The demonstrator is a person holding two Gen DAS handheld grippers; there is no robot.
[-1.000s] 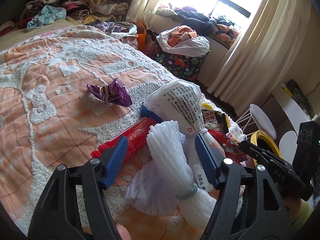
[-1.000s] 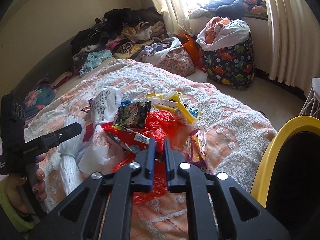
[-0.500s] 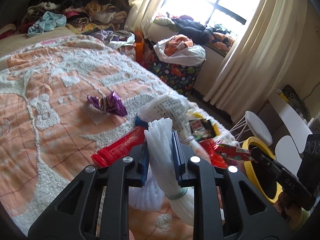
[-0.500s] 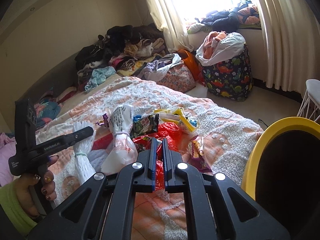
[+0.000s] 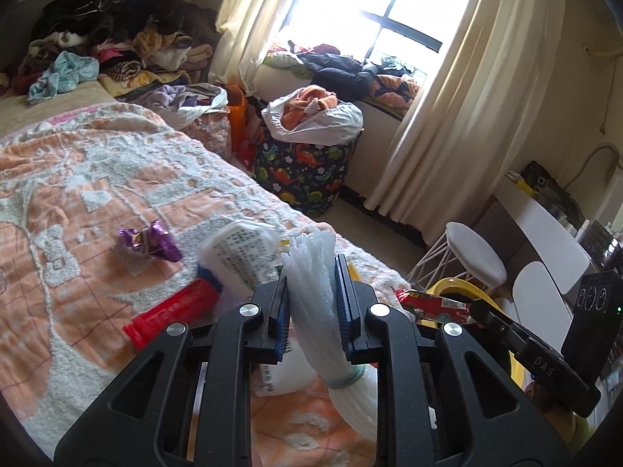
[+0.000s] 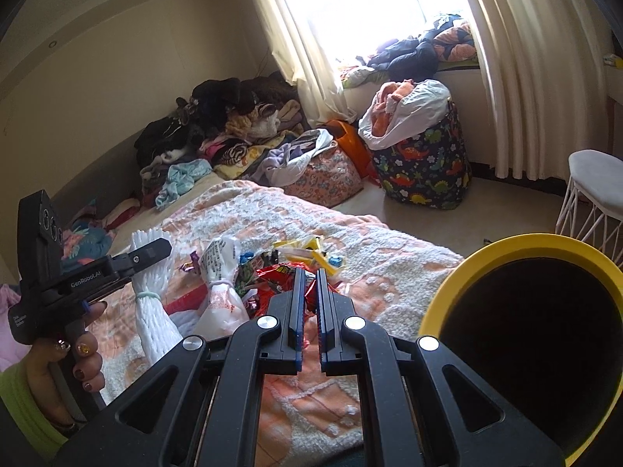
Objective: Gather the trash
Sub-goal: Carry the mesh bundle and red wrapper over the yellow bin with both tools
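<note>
Lifted since a second ago, my left gripper (image 5: 312,295) pinches the white foam net (image 5: 313,272) above the bedspread's (image 5: 78,179) foot edge, while my right gripper (image 6: 308,303) clamps a red snack wrapper (image 6: 278,272) beside the yellow-rimmed bin (image 6: 459,272).

The left gripper (image 5: 313,292) is clamped, held up by a hand (image 6: 74,354) with painted nails; the right gripper (image 6: 308,303) has its fingers nearly together, pinching something red
</note>
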